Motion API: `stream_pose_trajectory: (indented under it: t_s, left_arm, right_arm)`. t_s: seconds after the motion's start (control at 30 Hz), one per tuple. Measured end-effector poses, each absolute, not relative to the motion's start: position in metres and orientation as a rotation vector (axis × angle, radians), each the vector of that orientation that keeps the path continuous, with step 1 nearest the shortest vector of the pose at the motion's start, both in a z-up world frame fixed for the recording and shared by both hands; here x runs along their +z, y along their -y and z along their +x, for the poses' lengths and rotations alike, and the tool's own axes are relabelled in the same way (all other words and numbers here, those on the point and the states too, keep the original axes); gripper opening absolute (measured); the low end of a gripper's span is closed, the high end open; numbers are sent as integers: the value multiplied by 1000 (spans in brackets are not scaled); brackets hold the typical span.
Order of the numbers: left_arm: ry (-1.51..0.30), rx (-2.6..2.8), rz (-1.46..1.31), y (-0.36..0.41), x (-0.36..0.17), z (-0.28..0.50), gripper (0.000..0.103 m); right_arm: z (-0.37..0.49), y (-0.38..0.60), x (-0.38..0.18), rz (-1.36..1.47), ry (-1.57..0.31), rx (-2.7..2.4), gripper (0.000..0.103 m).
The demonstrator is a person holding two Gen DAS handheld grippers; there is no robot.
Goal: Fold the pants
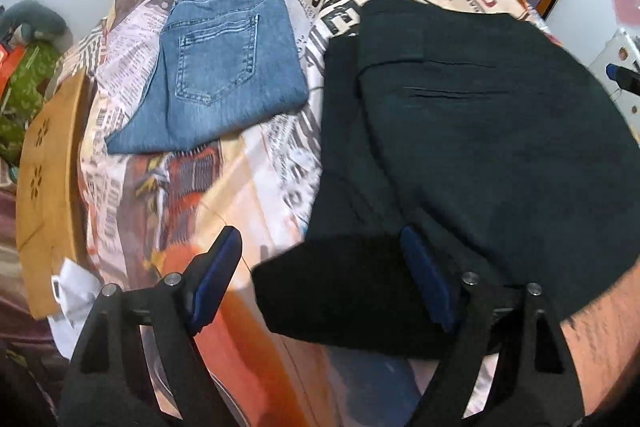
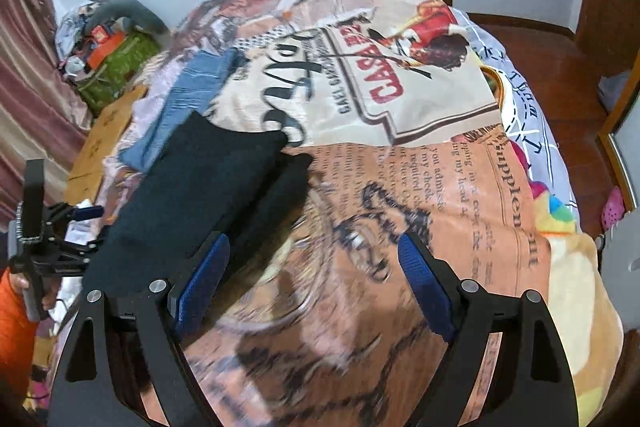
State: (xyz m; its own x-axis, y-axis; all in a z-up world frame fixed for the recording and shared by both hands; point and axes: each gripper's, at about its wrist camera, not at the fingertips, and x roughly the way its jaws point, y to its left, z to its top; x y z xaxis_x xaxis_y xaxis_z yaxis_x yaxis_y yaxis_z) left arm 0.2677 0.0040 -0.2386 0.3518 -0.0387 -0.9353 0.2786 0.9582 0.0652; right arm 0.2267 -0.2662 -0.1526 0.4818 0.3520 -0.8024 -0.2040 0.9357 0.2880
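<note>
The black pants [image 1: 480, 131] lie folded on the printed blanket [image 1: 240, 187], with a lower flap [image 1: 336, 287] hanging out at the near edge. My left gripper [image 1: 320, 267] is open, its jaws spread on either side of that flap, holding nothing. In the right wrist view the black pants [image 2: 208, 187] lie at the left, and my right gripper [image 2: 316, 275] is open and empty over the blanket [image 2: 400, 227], its left finger [image 2: 204, 279] beside the pants' edge. The left gripper also shows in the right wrist view [image 2: 80, 223].
Folded blue jeans [image 1: 224, 67] lie on the blanket left of the black pants, and show in the right wrist view [image 2: 188, 99]. A wooden board [image 1: 48, 187] stands at the bed's left side. Clutter [image 2: 108, 47] sits by the curtain. A wooden floor [image 2: 560, 75] lies right.
</note>
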Motion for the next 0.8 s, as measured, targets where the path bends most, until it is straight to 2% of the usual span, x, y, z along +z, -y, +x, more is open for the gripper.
stream_pose_trajectory:
  t_s: [0.23, 0.47, 0.53, 0.7, 0.8]
  left_arm:
    - [-1168, -253, 139, 5, -225, 238, 82]
    - [-1103, -222, 136, 8, -212, 225, 81]
    - [-1092, -237, 68, 0, -205, 224, 81]
    - [-1067, -259, 8, 0, -198, 224, 81]
    - [-1089, -221, 65, 5, -211, 225, 79]
  right_arm:
    - [189, 234, -135, 160, -981, 440, 84]
    - [169, 204, -152, 99, -1011, 481, 84]
    - [171, 204, -157, 107, -1018, 462, 81]
    - [175, 210, -170, 174, -1041, 469, 65]
    - [168, 204, -172, 164, -1036, 498, 44]
